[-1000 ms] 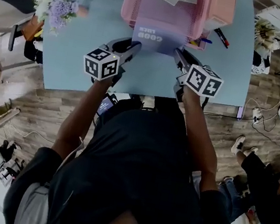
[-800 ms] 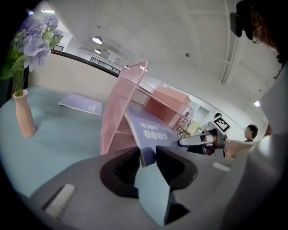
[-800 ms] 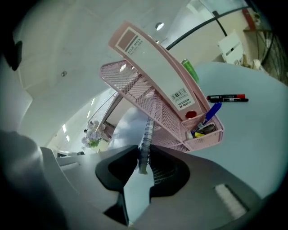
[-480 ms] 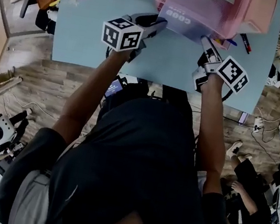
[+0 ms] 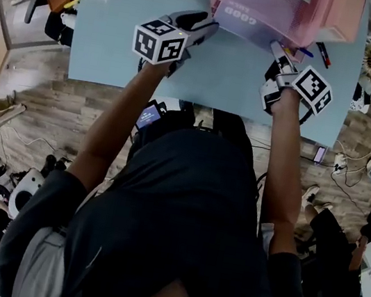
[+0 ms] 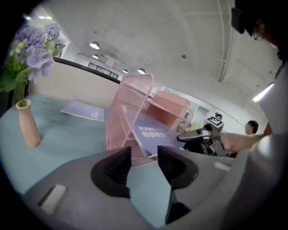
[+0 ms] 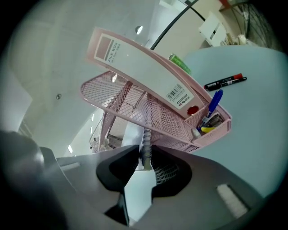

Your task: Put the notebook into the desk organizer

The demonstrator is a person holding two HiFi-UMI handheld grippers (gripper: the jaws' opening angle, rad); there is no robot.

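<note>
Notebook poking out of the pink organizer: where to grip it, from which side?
Grip the spiral edge at the protruding near corner, coming from the open front. The notebook sits with its far end inside the organizer, so mesh walls likely block other approaches. The right hand-held gripper has just closed on that spiral.

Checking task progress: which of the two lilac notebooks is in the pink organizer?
The notebook printed GOOD LUCK, tilted in the pink mesh organizer; the other notebook lies flat on the table beyond it.
</note>
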